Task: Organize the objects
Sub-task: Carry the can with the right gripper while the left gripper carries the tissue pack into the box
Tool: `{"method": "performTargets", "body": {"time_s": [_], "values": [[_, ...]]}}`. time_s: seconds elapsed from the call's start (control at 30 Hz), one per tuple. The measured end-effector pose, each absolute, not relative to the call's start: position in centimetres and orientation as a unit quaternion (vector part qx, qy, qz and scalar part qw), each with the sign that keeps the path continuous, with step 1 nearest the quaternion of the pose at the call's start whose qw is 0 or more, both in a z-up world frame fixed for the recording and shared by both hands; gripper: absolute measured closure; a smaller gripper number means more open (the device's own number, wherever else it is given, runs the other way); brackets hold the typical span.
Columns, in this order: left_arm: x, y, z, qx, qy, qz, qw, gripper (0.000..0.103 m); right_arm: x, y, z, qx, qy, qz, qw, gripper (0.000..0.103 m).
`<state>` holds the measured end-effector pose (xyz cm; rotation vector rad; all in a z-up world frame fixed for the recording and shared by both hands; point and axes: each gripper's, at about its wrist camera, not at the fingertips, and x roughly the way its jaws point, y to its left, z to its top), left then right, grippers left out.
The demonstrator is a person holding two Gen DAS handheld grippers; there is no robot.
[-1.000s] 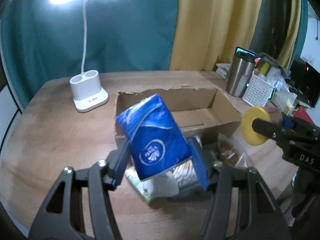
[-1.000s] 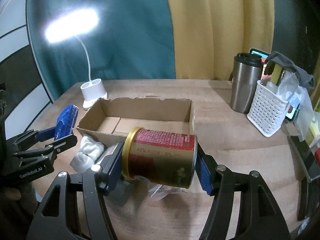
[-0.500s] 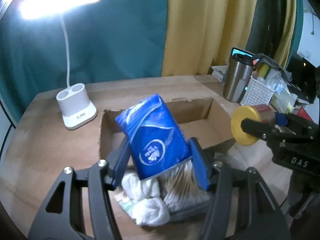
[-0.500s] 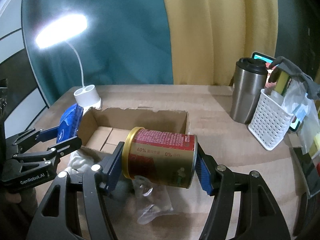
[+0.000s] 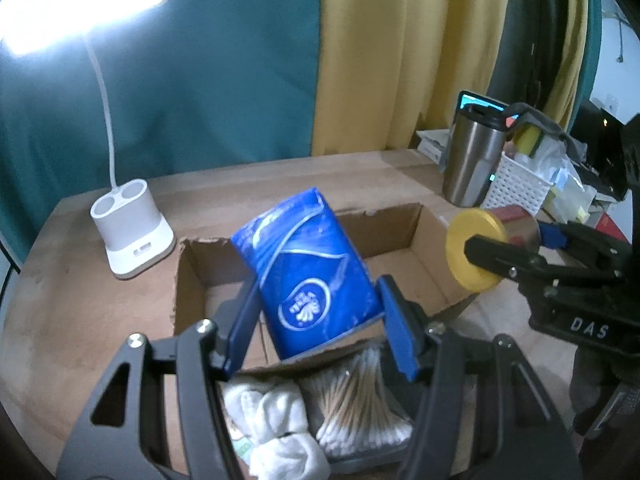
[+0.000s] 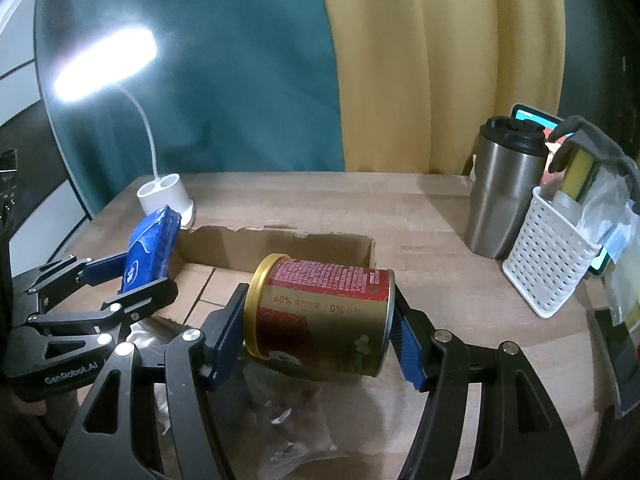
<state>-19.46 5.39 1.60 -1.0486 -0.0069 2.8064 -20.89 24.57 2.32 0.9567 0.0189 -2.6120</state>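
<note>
My left tongs (image 5: 316, 320) clamp a blue tissue pack (image 5: 308, 276), tilted, above the near-left part of the cardboard box (image 5: 404, 228). My right tongs (image 6: 318, 320) grip a red-and-gold can (image 6: 320, 312) on its side, end to end, over the box's near-right edge.

Home desk corner: wooden tabletop (image 6: 320, 200), white desk lamp (image 5: 132, 236), steel tumbler (image 6: 504, 196), teal-yellow curtains (image 6: 280, 80).
</note>
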Motion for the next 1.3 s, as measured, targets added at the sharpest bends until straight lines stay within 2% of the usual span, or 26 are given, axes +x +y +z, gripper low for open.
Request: {"method": "performTargets", "body": {"time_s": [0.97, 1.3], "values": [[-21.2, 5.2, -0.7, -0.371, -0.021, 0.925, 0.074, 0.044, -23.4, 22.9, -0.4, 0.381, 0.002, -0.902, 0.203, 0.035], [-22.6, 6.2, -2.4, -0.395, -0.006, 0.915, 0.085, 0.043, -23.9, 23.2, -2.0, 0.413, -0.010, -0.891, 0.187, 0.035]]}}
